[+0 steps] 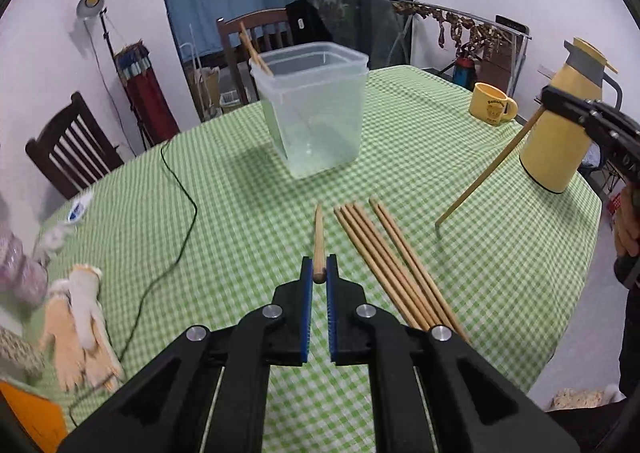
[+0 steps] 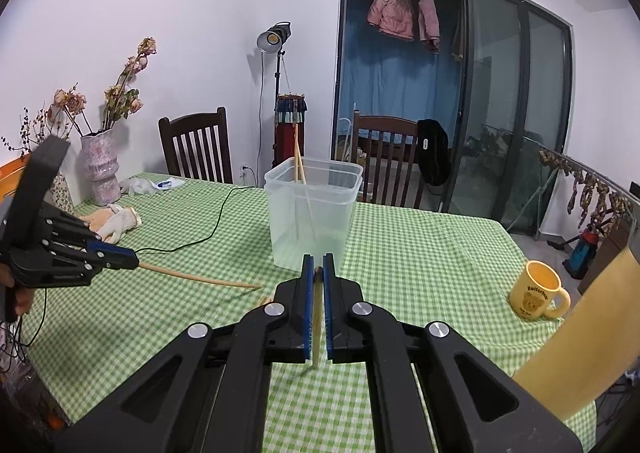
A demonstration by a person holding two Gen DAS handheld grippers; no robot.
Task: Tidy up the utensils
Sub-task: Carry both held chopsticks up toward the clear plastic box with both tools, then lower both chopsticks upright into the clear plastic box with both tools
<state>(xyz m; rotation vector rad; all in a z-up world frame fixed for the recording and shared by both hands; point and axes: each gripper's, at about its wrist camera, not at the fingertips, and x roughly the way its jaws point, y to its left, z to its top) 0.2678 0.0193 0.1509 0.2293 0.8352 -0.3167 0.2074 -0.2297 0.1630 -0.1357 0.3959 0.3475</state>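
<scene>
Left gripper (image 1: 319, 269) clamped on blunt end of one wooden chopstick (image 1: 318, 237), raised above table, angled down. Right gripper (image 2: 317, 269) pinched another chopstick (image 2: 316, 329), tip hanging down. Loose chopsticks (image 1: 392, 269) lay on green checked tablecloth (image 1: 240, 189). Clear plastic tub (image 1: 316, 109) held two. Yellow mug (image 2: 540, 291) read "Butterbear".

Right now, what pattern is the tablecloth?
Green and white checks on the tablecloth, clearest in the right wrist view.

Right tongs (image 2: 316, 265) clamp a chopstick (image 2: 316, 329) before the clear container (image 2: 312, 213)
</scene>
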